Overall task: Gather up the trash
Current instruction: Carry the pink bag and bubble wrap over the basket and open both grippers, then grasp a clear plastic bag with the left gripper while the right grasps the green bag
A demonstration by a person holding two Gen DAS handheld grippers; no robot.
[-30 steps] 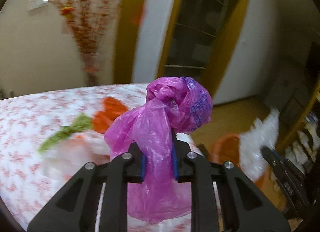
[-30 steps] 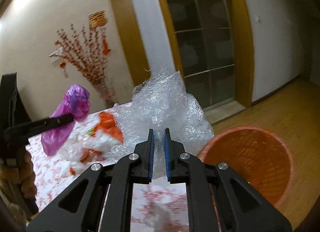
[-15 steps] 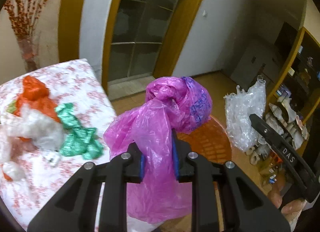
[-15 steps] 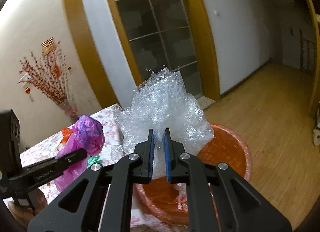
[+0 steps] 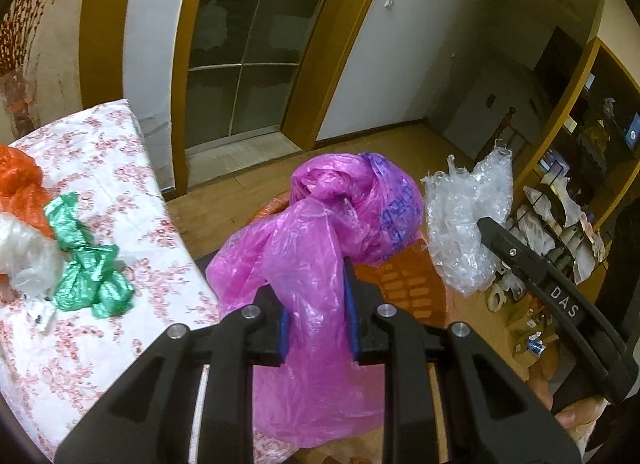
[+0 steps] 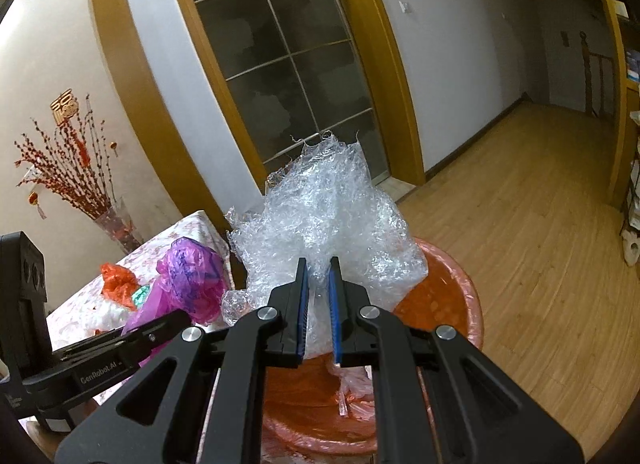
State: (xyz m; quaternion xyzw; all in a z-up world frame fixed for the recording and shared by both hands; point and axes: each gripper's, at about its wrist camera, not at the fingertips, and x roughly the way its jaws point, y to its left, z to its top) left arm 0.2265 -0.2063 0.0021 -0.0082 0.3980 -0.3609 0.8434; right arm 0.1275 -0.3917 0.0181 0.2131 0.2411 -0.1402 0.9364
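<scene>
table [image 5: 120,168]: floral cloth | on it: green bag [image 5: 86,264], orange bag [image 5: 18,184], clear bag [image 5: 24,252]

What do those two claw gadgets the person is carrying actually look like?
Both are matte black plastic. Each claw, left and right, has two flat fingers lined with blue pads, on angular cut-out linkages with silver pivot bolts. White lettering runs along their sides. No cables or sleeves show.
</scene>
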